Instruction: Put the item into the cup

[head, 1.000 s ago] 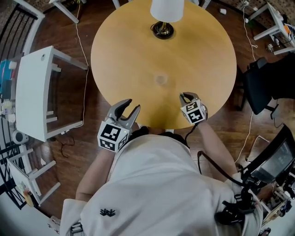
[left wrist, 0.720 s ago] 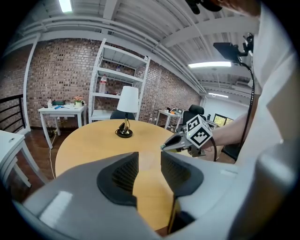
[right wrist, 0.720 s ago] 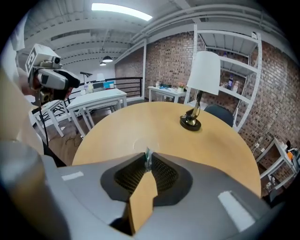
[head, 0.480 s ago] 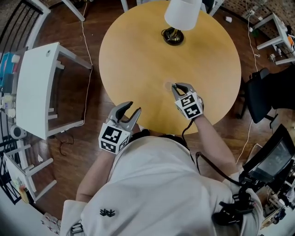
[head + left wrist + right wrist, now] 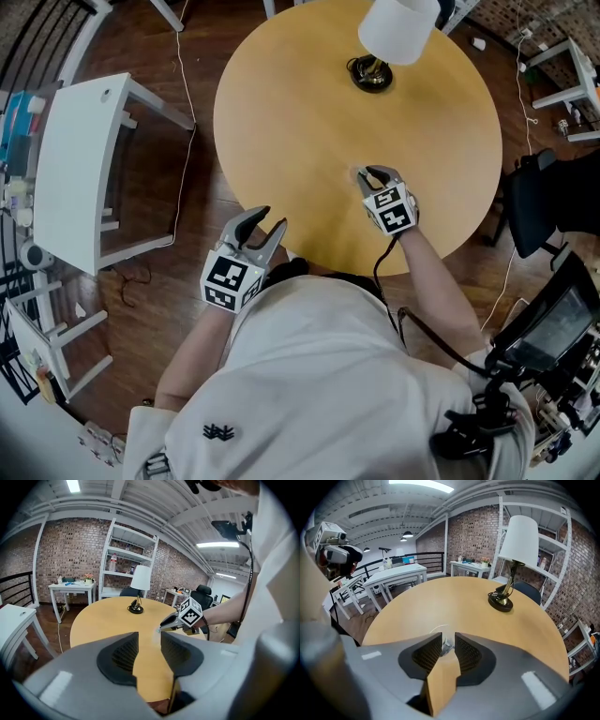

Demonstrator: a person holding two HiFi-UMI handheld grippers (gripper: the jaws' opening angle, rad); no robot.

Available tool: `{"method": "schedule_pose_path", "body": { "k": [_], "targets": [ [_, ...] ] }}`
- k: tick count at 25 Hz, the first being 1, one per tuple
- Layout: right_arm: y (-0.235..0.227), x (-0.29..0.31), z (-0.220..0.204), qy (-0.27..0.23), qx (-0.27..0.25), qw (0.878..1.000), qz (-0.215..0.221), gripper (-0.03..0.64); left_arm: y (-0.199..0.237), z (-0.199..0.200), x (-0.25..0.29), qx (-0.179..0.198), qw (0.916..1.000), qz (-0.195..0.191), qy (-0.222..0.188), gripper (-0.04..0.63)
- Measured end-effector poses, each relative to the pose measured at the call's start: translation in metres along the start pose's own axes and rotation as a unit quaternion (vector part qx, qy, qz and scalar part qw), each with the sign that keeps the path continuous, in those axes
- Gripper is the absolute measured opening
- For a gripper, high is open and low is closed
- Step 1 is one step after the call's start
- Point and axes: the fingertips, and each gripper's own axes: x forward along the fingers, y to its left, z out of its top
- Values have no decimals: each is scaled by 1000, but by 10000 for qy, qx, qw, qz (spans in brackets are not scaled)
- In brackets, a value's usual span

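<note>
One round table [image 5: 281,112], one lamp [image 5: 398,28], one clear cup [image 5: 434,627]. Your right gripper [image 5: 372,172] is opening its jaws at the cup with one small pale item [image 5: 447,645] between them. Your left gripper [image 5: 267,217] stands spread and empty.

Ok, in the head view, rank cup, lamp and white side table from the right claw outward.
Right claw opening, small clear thing between its jaws.
1. Cup: at its tips.
2. Lamp: straight ahead.
3. White side table: far left.

The round wooden desk [image 5: 300,112] is plain honey-yellow; the cone-shaped lamp shade [image 5: 401,28], upper right, is white; the plank floor [image 5: 202,216] is dark brown.
</note>
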Motion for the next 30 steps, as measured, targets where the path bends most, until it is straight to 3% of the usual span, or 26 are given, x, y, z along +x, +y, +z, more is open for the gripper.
{"method": "schedule_pose_path", "body": {
  "k": [10, 20, 30],
  "targets": [
    [-7, -25, 5, -295, 126, 9994, -93, 97, -12, 10, 16, 98, 9998, -158, -13, 130],
    [-9, -119, -1, -921, 155, 9956, 20, 95, -73, 22, 41, 250, 9996, -124, -76, 130],
    [-15, -219, -87, -1176, 283, 9916, 461, 94, -176, 7, 47, 24, 9994, 317, -129, 130]
  ]
}}
